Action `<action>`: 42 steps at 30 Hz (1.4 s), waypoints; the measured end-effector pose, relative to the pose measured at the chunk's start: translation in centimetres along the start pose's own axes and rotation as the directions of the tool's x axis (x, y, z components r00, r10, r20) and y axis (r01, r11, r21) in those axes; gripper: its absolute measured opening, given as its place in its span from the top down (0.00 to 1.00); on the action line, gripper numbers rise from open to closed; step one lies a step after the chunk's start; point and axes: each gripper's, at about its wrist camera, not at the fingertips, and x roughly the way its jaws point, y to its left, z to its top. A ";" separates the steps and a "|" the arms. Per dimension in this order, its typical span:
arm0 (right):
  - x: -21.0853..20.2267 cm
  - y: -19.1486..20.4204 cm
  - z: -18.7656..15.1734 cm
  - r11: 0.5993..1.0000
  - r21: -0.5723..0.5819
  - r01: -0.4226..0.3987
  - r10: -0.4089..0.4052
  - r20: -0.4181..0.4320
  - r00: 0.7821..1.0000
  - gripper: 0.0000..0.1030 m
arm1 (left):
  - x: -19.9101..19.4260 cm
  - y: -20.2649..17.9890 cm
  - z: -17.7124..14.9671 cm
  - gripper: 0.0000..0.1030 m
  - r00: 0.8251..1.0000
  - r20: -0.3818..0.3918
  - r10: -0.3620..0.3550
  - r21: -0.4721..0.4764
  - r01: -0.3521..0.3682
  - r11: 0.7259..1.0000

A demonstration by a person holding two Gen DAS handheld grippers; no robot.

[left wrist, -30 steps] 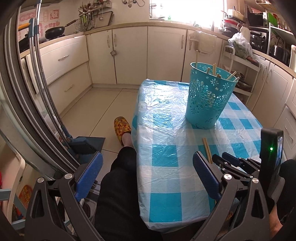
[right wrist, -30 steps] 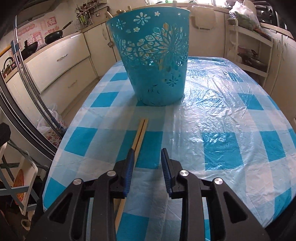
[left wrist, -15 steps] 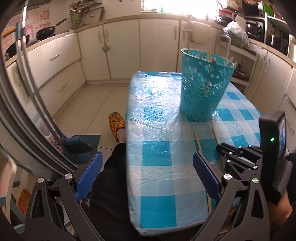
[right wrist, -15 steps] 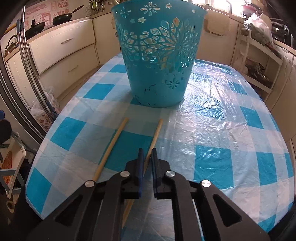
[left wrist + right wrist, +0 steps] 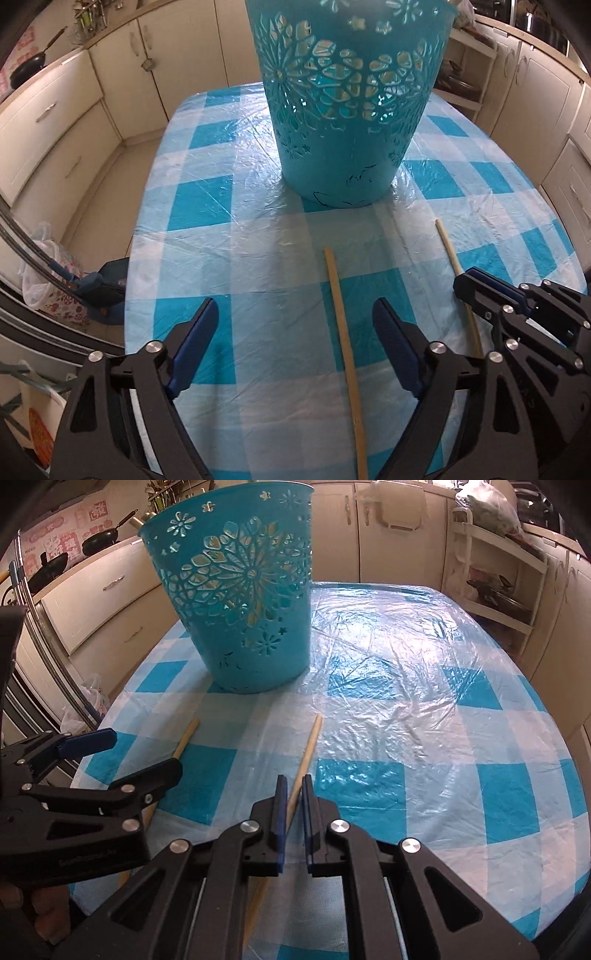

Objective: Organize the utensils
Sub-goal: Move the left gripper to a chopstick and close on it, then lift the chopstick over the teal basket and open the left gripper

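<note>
Two wooden chopsticks lie on the blue-checked tablecloth in front of a teal cut-out basket [image 5: 349, 99] that holds more chopsticks. My left gripper [image 5: 295, 343] is open over the table; the left chopstick [image 5: 345, 339] lies between its fingers, nearer the right one. My right gripper [image 5: 292, 801] is shut on the right chopstick [image 5: 304, 753], which also shows in the left wrist view [image 5: 452, 254]. The basket [image 5: 240, 602] stands beyond both sticks. The left gripper [image 5: 110, 753] shows at the left of the right wrist view, over the left chopstick [image 5: 184, 738].
The table [image 5: 461, 738] is covered in crinkled clear plastic. Its left edge [image 5: 140, 258] drops to the kitchen floor. Cream cabinets [image 5: 55, 122] ring the room. A white shelf rack [image 5: 495, 572] stands at the back right.
My left gripper moved right and forward over the table to straddle the left chopstick. My right gripper stays closed on the right chopstick, having closed on it a second ago.
</note>
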 end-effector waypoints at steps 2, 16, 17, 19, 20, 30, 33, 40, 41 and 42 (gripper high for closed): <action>0.1 -0.1 0.1 1.000 0.003 -0.002 0.002 0.005 1.000 0.92 | 0.6 -0.2 0.1 0.38 1.000 -0.007 -0.011 0.001 0.011 1.000; 0.9 0.0 1.5 0.999 -0.030 -0.019 0.018 -0.033 0.999 0.90 | 0.5 -0.1 0.9 0.91 0.996 -0.036 -0.083 0.066 0.085 0.994; 1.0 0.1 1.5 0.999 -0.039 -0.025 0.024 -0.037 0.999 0.90 | 0.5 -0.2 0.9 0.91 0.996 -0.037 -0.079 0.073 0.082 0.994; 0.9 0.2 1.3 0.999 -0.044 -0.026 0.025 -0.031 0.999 0.90 | 0.6 -0.2 0.9 0.93 0.996 -0.037 -0.086 0.077 0.088 0.993; 0.9 0.1 1.2 0.999 -0.041 -0.028 0.027 -0.026 0.999 0.90 | 0.6 -0.2 1.0 0.95 0.995 -0.036 -0.091 0.075 0.093 0.993; 0.8 -0.3 0.8 0.999 -0.007 -0.041 0.041 0.018 0.999 0.90 | -2.0 0.4 0.2 0.95 0.994 0.021 -0.110 0.069 0.109 0.992; 0.9 -0.3 0.8 0.999 -0.006 -0.036 0.036 0.022 0.999 0.90 | -3.8 0.8 0.5 0.95 0.986 0.069 -0.153 0.063 0.148 0.987; 0.9 0.1 0.6 1.000 -0.007 -0.025 0.025 0.031 0.999 0.89 | -10.5 4.2 3.4 0.95 0.916 0.249 -0.314 0.008 0.322 0.947; 0.8 0.2 0.5 1.000 -0.007 -0.025 0.025 0.032 0.999 0.89 | -11.6 4.7 4.1 0.95 0.901 0.285 -0.326 0.004 0.339 0.941; 0.8 0.2 0.5 1.000 -0.008 -0.026 0.026 0.032 0.999 0.89 | -12.7 5.1 5.0 0.95 0.885 0.319 -0.338 0.001 0.357 0.934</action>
